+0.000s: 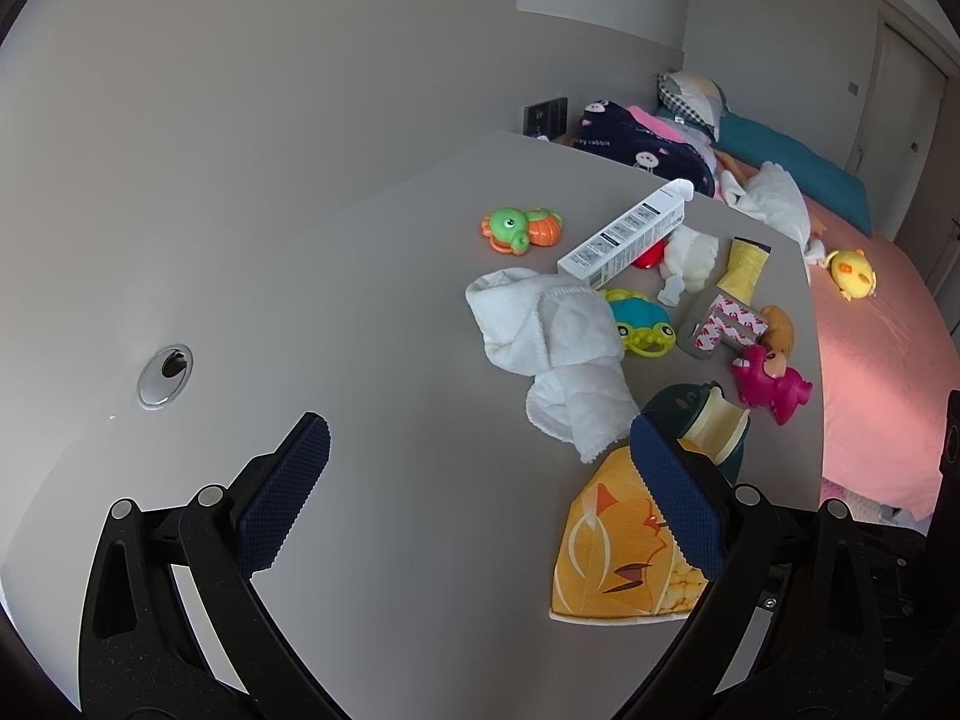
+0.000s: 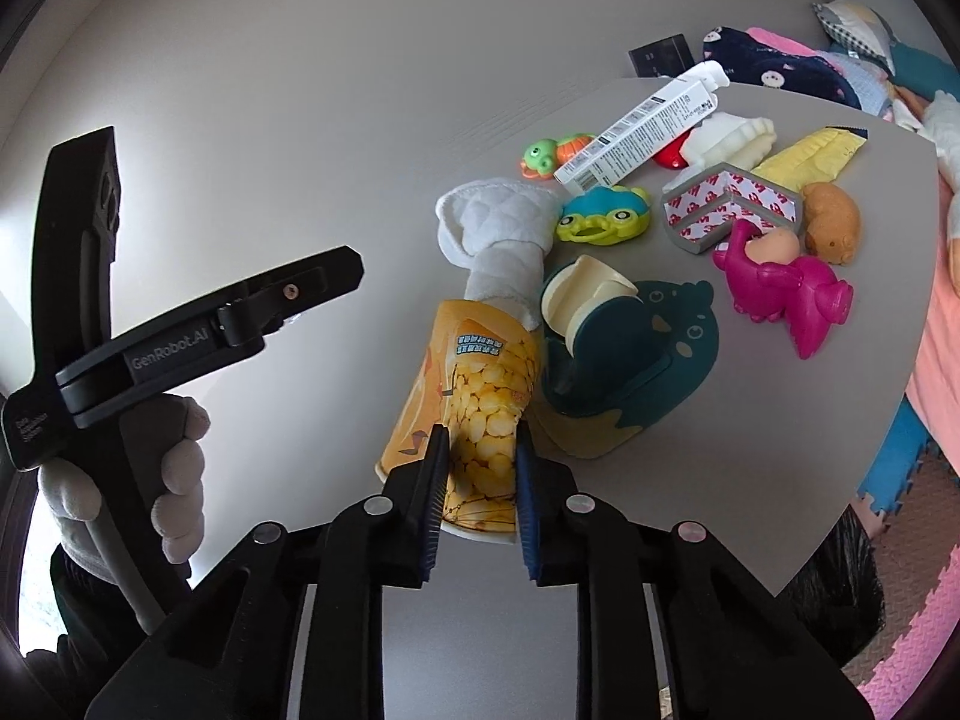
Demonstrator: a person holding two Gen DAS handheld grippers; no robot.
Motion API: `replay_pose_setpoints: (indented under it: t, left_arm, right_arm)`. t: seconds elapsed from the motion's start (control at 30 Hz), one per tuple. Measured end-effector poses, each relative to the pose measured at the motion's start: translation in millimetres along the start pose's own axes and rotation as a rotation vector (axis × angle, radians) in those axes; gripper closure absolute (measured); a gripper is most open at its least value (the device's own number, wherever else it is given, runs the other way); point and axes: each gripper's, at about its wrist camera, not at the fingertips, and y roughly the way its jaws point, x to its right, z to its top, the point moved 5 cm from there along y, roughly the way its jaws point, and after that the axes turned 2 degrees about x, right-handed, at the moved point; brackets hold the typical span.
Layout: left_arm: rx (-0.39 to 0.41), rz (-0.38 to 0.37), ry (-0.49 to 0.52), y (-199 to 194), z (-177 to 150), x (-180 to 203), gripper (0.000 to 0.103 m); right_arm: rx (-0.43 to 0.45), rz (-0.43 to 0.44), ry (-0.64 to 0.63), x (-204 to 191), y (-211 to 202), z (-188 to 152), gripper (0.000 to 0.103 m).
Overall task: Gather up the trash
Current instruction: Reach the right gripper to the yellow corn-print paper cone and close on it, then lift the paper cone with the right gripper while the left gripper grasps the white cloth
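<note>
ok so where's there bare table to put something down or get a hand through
Bare table runs wide on the wall side, around the cable grommet, up to the white cloth. The near edge under the right gripper is also bare. Beyond the popcorn cup, toys pack tightly toward the bed.

We are seeing a grey worktop [image 1: 360, 276] carrying a yellow popcorn cup [image 2: 474, 414], a white cloth [image 1: 558, 348], toys, and a long white box [image 1: 624, 234].
</note>
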Motion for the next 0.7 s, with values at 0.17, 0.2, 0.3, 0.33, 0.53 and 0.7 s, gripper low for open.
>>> replay_pose_setpoints:
  t: [0.17, 0.2, 0.3, 0.33, 0.53, 0.7]
  left_arm:
    - [0.026, 0.010, 0.003, -8.7, 4.3, -0.3, 0.006]
    - [0.030, 0.011, 0.001, -9.7, 4.8, -0.8, 0.006]
    - [0.031, 0.014, -0.005, -9.4, 5.7, -1.2, 0.006]
    - [0.029, 0.015, -0.006, -7.9, 6.1, -1.6, 0.006]
    - [0.006, 0.013, -0.016, 10.5, 12.2, 2.2, 0.006]
    - [-0.019, 0.003, -0.010, 32.7, 21.0, 11.0, 0.006]
  right_arm:
    - [0.116, -0.076, -0.028, -9.0, -26.7, 16.2, 0.093]
    - [0.128, -0.089, -0.034, -9.2, -30.6, 19.1, 0.093]
    - [0.147, -0.093, -0.042, -8.8, -37.1, 29.1, 0.093]
    - [0.155, -0.087, -0.043, -8.4, -39.2, 32.5, 0.093]
    - [0.205, -0.090, -0.058, -9.2, -50.7, 50.4, 0.093]
    - [0.219, -0.111, -0.030, 12.1, -49.8, 67.4, 0.093]
